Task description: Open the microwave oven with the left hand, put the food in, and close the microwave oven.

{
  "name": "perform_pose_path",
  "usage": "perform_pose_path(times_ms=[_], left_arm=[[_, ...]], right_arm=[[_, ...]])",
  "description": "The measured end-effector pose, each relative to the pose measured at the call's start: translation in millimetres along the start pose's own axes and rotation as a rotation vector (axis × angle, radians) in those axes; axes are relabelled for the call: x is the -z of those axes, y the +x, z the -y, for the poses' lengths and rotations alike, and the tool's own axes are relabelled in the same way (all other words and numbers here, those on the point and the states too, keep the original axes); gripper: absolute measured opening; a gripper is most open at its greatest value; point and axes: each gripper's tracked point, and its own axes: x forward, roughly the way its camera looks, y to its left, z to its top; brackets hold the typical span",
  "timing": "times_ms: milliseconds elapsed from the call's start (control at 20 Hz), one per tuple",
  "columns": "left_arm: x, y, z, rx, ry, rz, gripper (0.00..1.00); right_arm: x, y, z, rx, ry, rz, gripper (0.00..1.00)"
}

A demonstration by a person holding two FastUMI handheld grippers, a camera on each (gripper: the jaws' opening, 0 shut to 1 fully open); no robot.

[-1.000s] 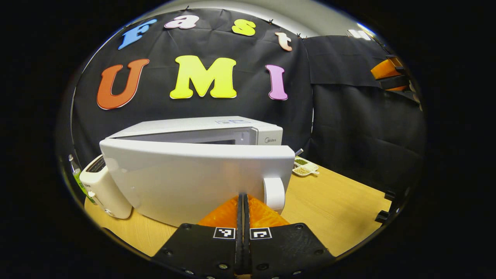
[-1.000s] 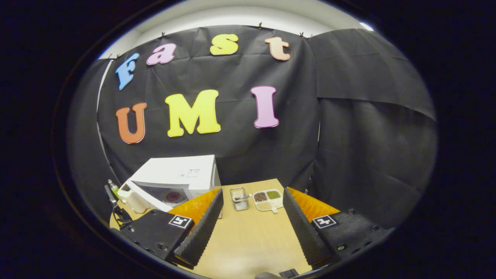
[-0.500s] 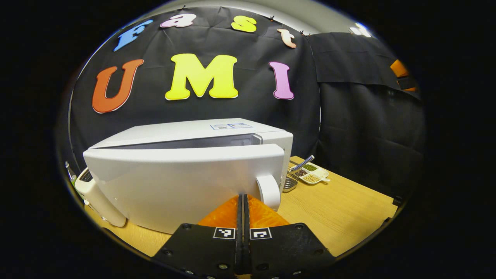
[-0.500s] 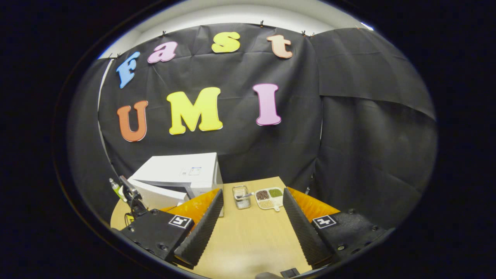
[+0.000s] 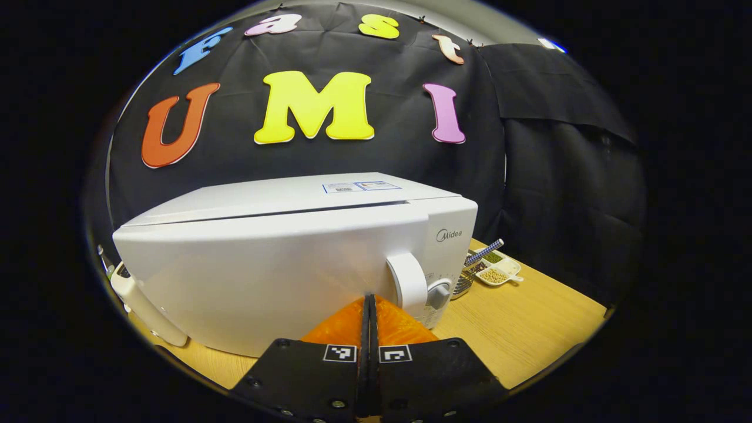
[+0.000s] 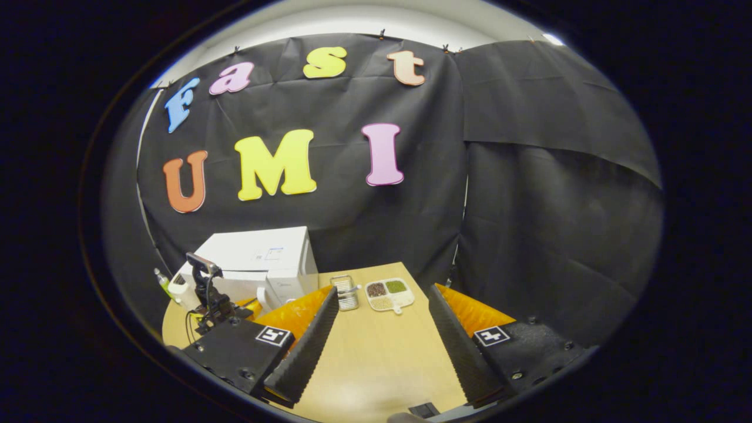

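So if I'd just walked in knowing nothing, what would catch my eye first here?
Probably the big white microwave oven, which stands on the wooden table right in front of the left gripper, whose fingers are pressed together at its door. In the right gripper view, the right gripper hangs wide open above the table, and beyond it lie a divided dish of beans and a small wire basket.

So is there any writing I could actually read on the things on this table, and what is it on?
"Midea": brand name on the front of the microwave, upper right, above the knob.
Two stickers on the microwave's top: print too small to read.
Marks around the knob: too small to read.
Nothing else on the table shows readable text.
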Motion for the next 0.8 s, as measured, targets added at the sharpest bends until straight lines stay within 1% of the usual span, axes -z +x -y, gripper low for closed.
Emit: perform_pose_path(times_ms=[200, 400, 450, 500, 600, 700, 800], left_arm=[[-1.5, 1.7, 0.0, -0.001, -0.007, -0.001, 0.00], [-2.6, 5.1, -0.2, -0.009, -0.013, 0.003, 0.00], [-3.1, 11.2, -1.5, -0.017, -0.005, -0.001, 0.00], [-1.1, 11.6, -3.4, -0.025, -0.005, -0.033, 0.00], [-0.6, 11.1, -2.8, -0.030, -0.038, -0.029, 0.00], [5.0, 6.2, -2.6, -0.037, -0.063, -0.046, 0.00], [7.7, -7.4, -8.7, -0.063, -0.045, -0.040, 0.00]], right_arm=[[-0.3, 1.7, 2.1, -0.004, 0.010, -0.009, 0.98], [-4.5, 1.7, -6.2, -0.029, 0.004, -0.003, 0.98], [-3.4, 1.0, -8.3, -0.037, 0.003, -0.006, 0.98], [-1.9, 2.2, -10.9, -0.045, 0.002, -0.010, 0.98], [-1.4, 0.8, -17.8, -0.064, 0.007, -0.014, 0.98], [-0.3, -1.2, -22.1, -0.075, 0.006, -0.012, 0.98], [1.2, -3.5, -22.6, -0.077, 0.006, -0.005, 0.98]])
